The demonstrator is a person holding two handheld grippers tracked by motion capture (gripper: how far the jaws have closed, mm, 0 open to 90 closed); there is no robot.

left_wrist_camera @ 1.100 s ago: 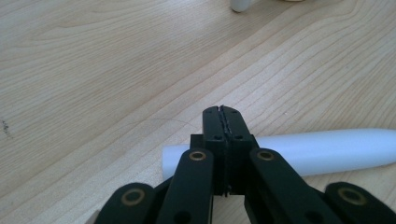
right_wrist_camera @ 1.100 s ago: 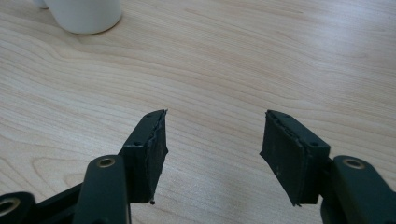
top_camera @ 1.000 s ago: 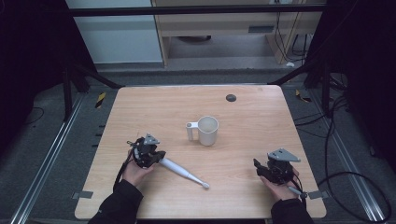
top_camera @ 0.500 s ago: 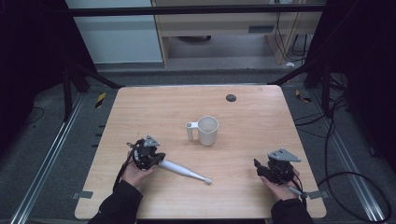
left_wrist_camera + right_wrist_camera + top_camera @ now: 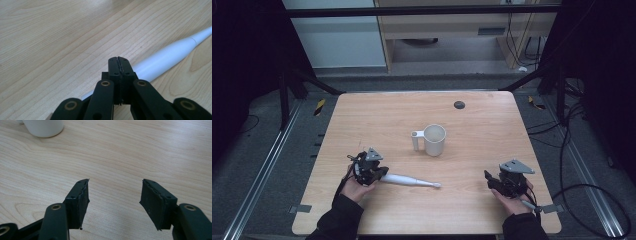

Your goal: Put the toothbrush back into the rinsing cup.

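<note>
the white handle (image 5: 408,180) has swung flatter near the table's (image 5: 362,115) front edge. left gripper (image 5: 119,65) is clenched beside it, empty; right gripper (image 5: 113,195) is spread, idle, so pickup remains undone.

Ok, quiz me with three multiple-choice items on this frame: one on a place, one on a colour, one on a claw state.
1. Where does the white handle lie?
A. inside the mug
B. flat on the table, beside the left claw
C. by the table's far edge

2. What colour is the mug?
A. white
B. red
C. black

3. How do the right claw jaws stand?
A. shut on the mug
B. shut on nothing
C. open on nothing

Answers: 1 B, it rests on the table next to the left claw. 2 A, body and handle are white. 3 C, bare wood shows between its spread jaws.
</note>
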